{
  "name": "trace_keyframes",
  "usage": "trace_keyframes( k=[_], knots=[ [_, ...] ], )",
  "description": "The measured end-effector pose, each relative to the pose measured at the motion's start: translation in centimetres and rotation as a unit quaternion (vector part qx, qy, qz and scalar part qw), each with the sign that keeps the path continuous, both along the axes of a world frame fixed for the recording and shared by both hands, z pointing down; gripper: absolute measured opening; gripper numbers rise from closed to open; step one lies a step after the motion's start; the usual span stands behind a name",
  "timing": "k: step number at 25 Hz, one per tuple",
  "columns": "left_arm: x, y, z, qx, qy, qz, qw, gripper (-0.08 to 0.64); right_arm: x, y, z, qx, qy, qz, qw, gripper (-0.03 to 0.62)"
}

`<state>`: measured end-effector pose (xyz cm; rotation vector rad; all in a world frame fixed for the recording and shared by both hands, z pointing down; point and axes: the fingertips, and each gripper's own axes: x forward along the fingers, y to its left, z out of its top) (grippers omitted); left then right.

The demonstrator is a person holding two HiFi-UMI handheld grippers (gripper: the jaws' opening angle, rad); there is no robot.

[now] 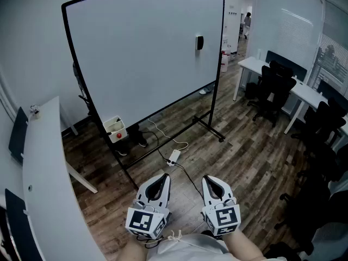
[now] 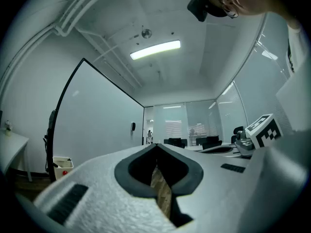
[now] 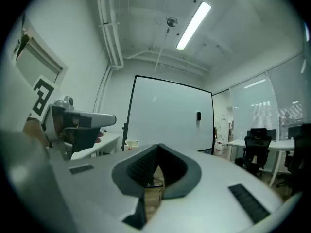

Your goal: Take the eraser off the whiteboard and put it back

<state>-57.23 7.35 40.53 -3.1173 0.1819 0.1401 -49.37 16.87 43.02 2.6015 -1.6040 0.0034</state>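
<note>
Holding left gripper (image 1: 164,176) low and level above the wood-plank floor (image 1: 244,145), jaws clenched tip to tip, gripping nothing. Holding right gripper (image 1: 210,179) just beside it, tips likewise meeting, also empty. Showing dark ribbed pads inside white matte shells on both. Seeing a white power strip (image 1: 174,156) and loose cable lying on the floor ahead. Spotting a small white box (image 1: 115,128) with a red item at the whiteboard's lower left corner, contents unclear. Facing the whiteboard (image 1: 136,53), well apart from both grippers: glossy blank white panel, thin black frame, black floor stand. Locating the eraser (image 1: 199,43) clinging to the panel near the upper right corner, close to the right edge, not yet touched. Reading it as a small dark upright block, likely a plastic body with a felt face, likely magnetic. Judging it light, stiff in the body, soft on the wiping side, not fragile. Expecting a slight pull at lift-off and a snap on return. Recommending opening the jaws first, then pinching across the two long side walls, avoiding the felt. Noting white desks (image 1: 255,64) and black office chairs (image 1: 274,91) beyond the board's right edge.
</note>
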Motion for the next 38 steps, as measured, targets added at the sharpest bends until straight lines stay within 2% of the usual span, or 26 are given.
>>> trace_keyframes(
  k=[9,14,23,27,31,38],
  knots=[
    [0.6,-0.2,-0.5,-0.004,0.001,0.004,1.0000,0.016,0.4,-0.4,0.6,-0.002,-0.001,-0.011,1.000,0.026],
    [0.7,-0.6,-0.3,-0.009,0.001,0.008,0.9999,0.015,0.4,-0.7,0.6,0.014,-0.008,-0.009,1.000,0.028],
    [2.5,-1.1,1.0,-0.035,-0.001,0.011,0.9993,0.015,2.1,0.0,2.3,-0.003,-0.014,-0.003,1.000,0.028],
    [5.2,-1.8,1.4,-0.033,0.001,0.006,0.9994,0.015,5.3,-0.5,2.6,0.000,-0.016,-0.002,1.000,0.028],
    [9.5,-2.3,1.4,-0.033,0.003,-0.010,0.9994,0.015,9.9,-0.9,2.7,0.005,-0.011,-0.013,1.000,0.028],
    [21.2,-0.8,1.3,-0.034,-0.003,-0.034,0.9989,0.015,21.8,0.1,2.7,0.009,-0.026,-0.038,0.999,0.028]
  ],
)
